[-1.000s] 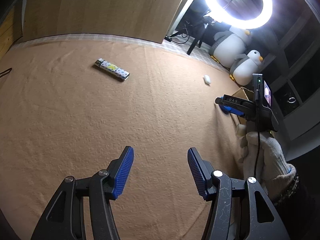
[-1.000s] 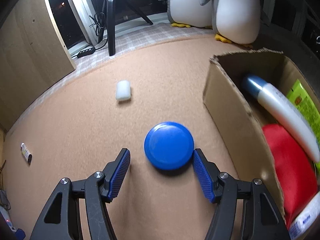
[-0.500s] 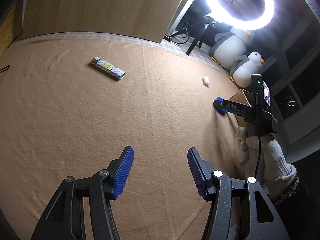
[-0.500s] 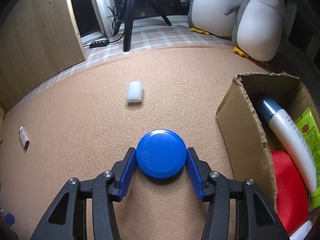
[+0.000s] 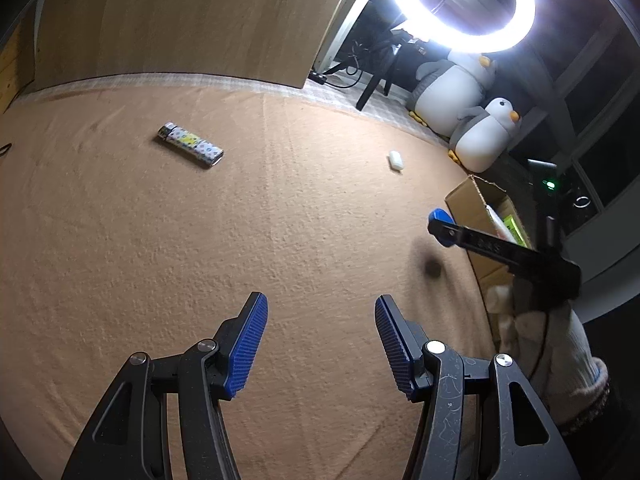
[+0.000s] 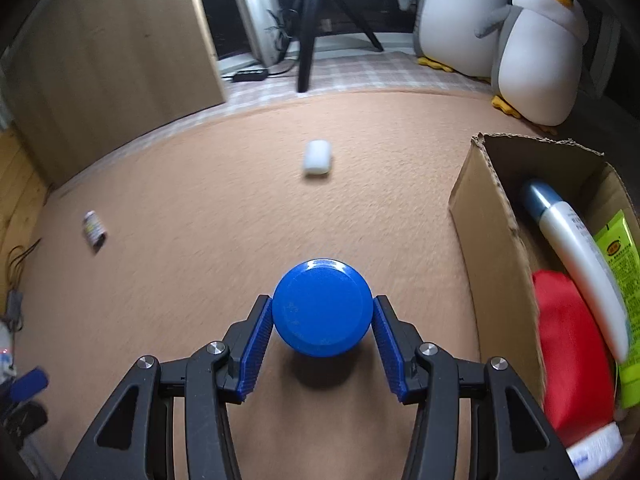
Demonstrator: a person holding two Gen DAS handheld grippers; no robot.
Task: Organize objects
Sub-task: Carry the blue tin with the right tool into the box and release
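A round blue lid [image 6: 322, 307] sits between the pads of my right gripper [image 6: 320, 322], which is shut on it and holds it above the tan cloth; its shadow lies below. In the left wrist view the same blue lid [image 5: 440, 215] shows at the tip of the right gripper [image 5: 442, 226], beside the cardboard box [image 5: 466, 196]. My left gripper [image 5: 320, 340] hangs open over bare cloth with nothing between its fingers. A patterned lighter [image 5: 190, 145] and a small white case [image 5: 395, 159] lie on the cloth farther off.
The open cardboard box [image 6: 492, 216] at right holds a white tube [image 6: 576, 256], a red pouch [image 6: 572, 352] and a green packet [image 6: 620, 256]. Two plush penguins [image 6: 532, 48], a tripod [image 6: 308, 28], a ring light [image 5: 460, 4] and a wooden board [image 5: 180, 20] line the far side.
My right gripper closed on the blue lid and lifted it off the cloth, rolling slightly toward the box. The left gripper drifted a little across the cloth, still open.
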